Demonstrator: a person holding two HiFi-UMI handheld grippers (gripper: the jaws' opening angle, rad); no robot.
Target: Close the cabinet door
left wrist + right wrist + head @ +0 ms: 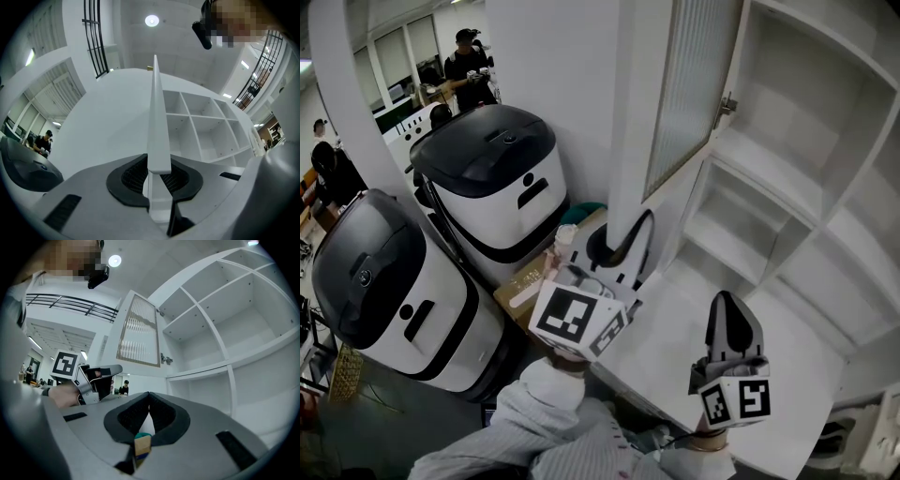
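Door: your tall white cabinet door (pixel 630 141) looks like smooth, matt painted board, its panel ribbed translucent glass | Hinge: small metal hinge (pixel 727 105), dull sheen | Shelves: white open cabinet shelves (pixel 787 178), matt and smooth | Your left claw (pixel 623 239): matt grey plastic shell, black finely ribbed pads (pixel 136 176)

The cabinet door (pixel 684 94), a white frame round a ribbed glass pane, stands swung wide open at the upper centre of the head view. Its right edge is hinged to the white cabinet (pixel 787 169). The left hand-held gripper (pixel 619 246) clamps its lower free edge.
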